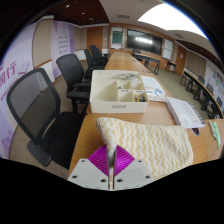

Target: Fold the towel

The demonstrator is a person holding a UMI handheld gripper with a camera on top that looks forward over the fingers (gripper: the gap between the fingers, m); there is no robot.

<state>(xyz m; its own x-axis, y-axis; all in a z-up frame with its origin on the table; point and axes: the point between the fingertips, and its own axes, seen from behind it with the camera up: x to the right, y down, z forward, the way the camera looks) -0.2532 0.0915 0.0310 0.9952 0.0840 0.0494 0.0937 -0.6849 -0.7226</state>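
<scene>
A cream towel [150, 142] with a pale zigzag pattern lies spread on the wooden table [92, 128], just ahead of my fingers. My gripper [111, 160] is at the towel's near edge. Its two purple pads [98, 158] are pressed together on a pinched fold of the towel, which rises between them. The rest of the towel lies flat and reaches away to the right.
A white tray [118, 96] with small items stands beyond the towel. A sheet of paper [185, 112] lies to the right. Black office chairs [45, 112] line the table's left side. More tables and chairs reach to the far wall.
</scene>
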